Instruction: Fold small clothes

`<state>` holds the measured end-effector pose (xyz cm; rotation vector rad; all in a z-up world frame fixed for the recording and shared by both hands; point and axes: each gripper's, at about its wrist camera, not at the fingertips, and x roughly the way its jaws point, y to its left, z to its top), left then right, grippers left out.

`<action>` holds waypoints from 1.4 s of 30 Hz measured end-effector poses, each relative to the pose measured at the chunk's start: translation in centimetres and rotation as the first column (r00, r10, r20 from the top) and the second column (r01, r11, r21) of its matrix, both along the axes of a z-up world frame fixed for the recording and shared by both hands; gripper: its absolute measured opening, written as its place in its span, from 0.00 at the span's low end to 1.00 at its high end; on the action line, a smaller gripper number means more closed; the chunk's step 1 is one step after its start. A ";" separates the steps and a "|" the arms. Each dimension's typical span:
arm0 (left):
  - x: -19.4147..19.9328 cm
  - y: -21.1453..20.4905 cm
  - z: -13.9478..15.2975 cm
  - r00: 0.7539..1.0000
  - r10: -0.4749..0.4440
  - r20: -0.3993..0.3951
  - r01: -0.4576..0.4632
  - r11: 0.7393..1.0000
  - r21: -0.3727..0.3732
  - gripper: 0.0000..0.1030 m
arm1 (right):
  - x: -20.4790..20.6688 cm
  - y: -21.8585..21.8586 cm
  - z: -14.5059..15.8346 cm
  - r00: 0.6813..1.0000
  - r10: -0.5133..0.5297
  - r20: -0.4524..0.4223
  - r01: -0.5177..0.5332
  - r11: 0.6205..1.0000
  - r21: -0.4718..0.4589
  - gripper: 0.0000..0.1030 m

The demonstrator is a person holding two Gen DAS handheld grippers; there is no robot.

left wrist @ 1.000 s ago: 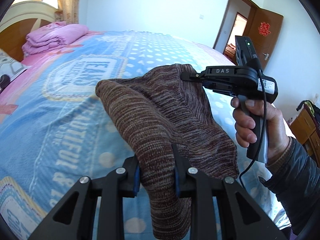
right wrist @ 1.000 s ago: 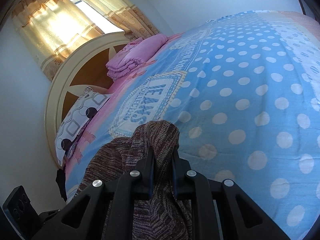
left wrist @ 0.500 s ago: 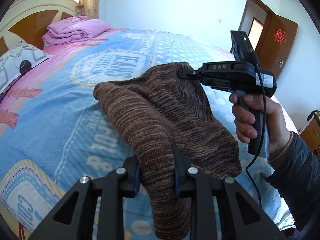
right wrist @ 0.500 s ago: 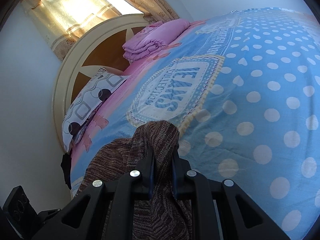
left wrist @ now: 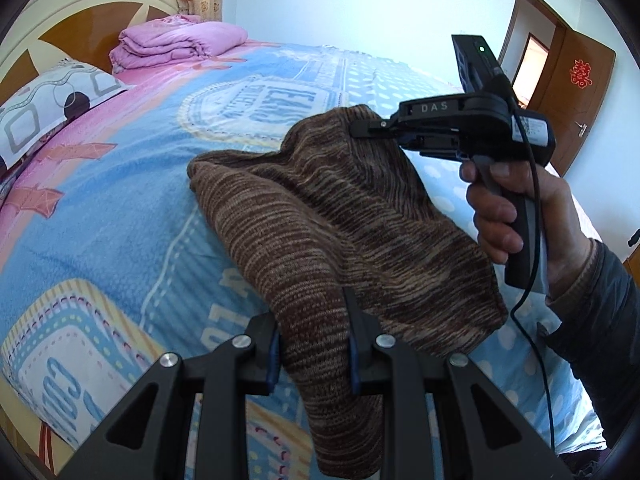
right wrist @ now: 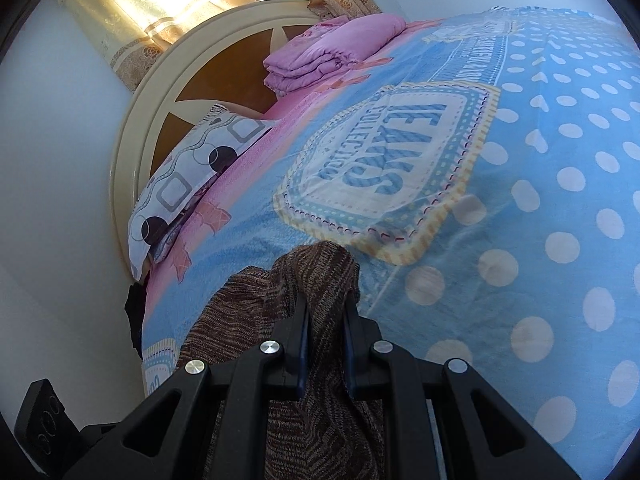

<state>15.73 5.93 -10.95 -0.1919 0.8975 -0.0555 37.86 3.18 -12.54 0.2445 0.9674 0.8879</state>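
Observation:
A brown striped knit garment (left wrist: 336, 216) hangs above the bed, held between both grippers. My left gripper (left wrist: 314, 324) is shut on its near edge, with cloth hanging below the fingers. My right gripper (left wrist: 360, 130) is shut on the far upper corner, held in a hand at the right. In the right wrist view the right gripper (right wrist: 325, 316) pinches a bunched fold of the garment (right wrist: 316, 276), and the rest drapes down to the left.
A blue polka-dot bedspread (left wrist: 120, 208) with a printed badge (right wrist: 384, 176) covers the bed. A folded pink quilt (left wrist: 180, 44) and a patterned pillow (left wrist: 44, 100) lie by the headboard (right wrist: 224, 64). A brown door (left wrist: 576, 92) stands at the far right.
Both grippers have swung with the garment toward the head of the bed. The headboard, pillow and quilt have come further into both views. The grips are unchanged.

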 end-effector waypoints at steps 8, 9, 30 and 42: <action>-1.3 0.6 -0.2 1.000 0.014 0.000 -0.014 1.000 0.011 0.26 | -0.3 0.8 -0.1 0.999 0.036 -0.010 -0.036 0.999 0.009 0.13; -1.5 0.7 -0.1 1.000 0.018 0.001 -0.018 1.000 0.012 0.26 | -0.4 1.0 -0.1 0.999 0.042 -0.009 -0.042 0.999 0.011 0.13; -2.0 1.3 -2.8 0.995 0.094 -0.040 -0.094 0.996 0.014 0.28 | 0.8 2.1 -2.5 0.999 0.011 -0.052 -0.015 0.998 -0.063 0.13; -2.5 1.5 -3.3 0.991 0.133 -0.022 -0.132 0.991 0.019 0.39 | 1.1 1.8 -4.4 0.996 -0.007 -0.094 -0.001 0.997 -0.083 0.20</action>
